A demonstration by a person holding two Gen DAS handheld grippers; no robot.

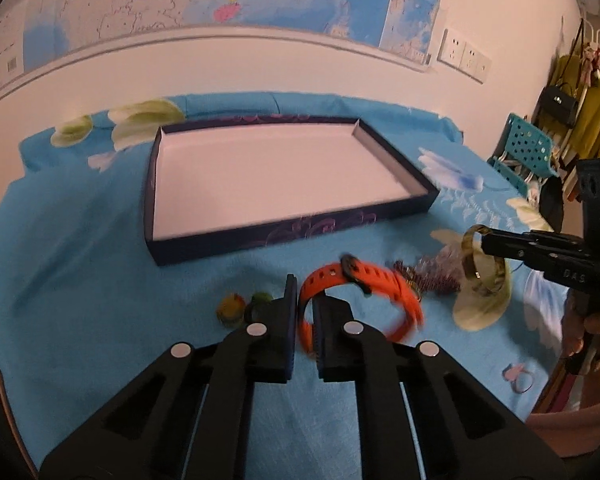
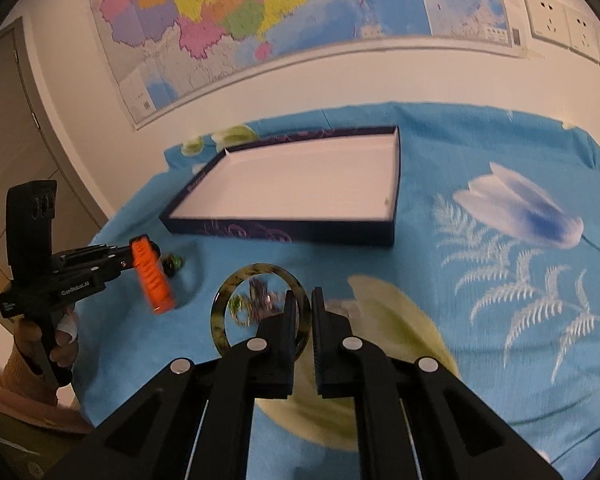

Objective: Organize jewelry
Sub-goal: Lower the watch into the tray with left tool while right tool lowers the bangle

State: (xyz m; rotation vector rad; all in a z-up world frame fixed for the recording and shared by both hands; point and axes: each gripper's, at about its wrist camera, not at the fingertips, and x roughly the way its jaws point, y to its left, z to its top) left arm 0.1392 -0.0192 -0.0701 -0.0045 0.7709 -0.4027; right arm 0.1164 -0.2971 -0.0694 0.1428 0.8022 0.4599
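Note:
My left gripper (image 1: 303, 300) is shut on an orange watch strap (image 1: 364, 296) and holds it above the blue cloth; it also shows in the right wrist view (image 2: 153, 276). My right gripper (image 2: 303, 304) is shut on a mottled green bangle (image 2: 256, 312), lifted off the cloth; the bangle also shows in the left wrist view (image 1: 480, 268). A shallow dark blue tray (image 1: 260, 236) with a white floor lies beyond both grippers, with nothing in it; it shows in the right wrist view too (image 2: 284, 232).
Small jewelry lies on the cloth: yellow-green beads (image 1: 232, 310), a purple beaded piece (image 1: 432, 276), a small pink ring (image 1: 518, 376). A wall with a map stands behind the table. A blue chair (image 1: 524, 152) and hanging clothes are at the right.

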